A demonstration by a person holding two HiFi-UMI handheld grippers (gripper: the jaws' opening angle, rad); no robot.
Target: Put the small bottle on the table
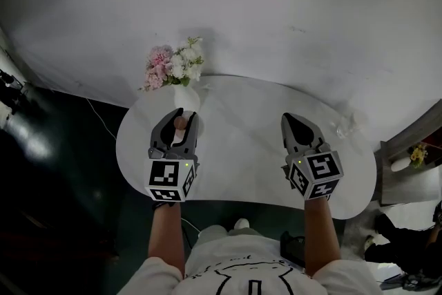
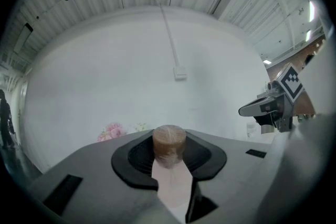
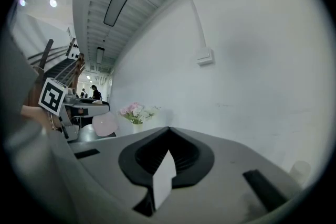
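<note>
My left gripper (image 1: 181,118) is shut on the small bottle (image 1: 181,124), a pale pink bottle with a brown cork top, held over the left part of the white oval table (image 1: 242,148). In the left gripper view the bottle (image 2: 169,145) stands upright between the dark pads, cork uppermost. Over the table's right part my right gripper (image 1: 291,118) is shut with nothing in it; in its own view the jaw tips (image 3: 168,130) meet. The right gripper view shows the left gripper (image 3: 73,105) with the pink bottle (image 3: 106,124) at its left.
A white vase (image 1: 185,97) of pink and white flowers (image 1: 173,65) stands at the table's back left, just beyond the left gripper. A small clear glass thing (image 1: 345,125) sits at the back right edge. A white wall rises behind the table. A cable runs on the dark floor at left.
</note>
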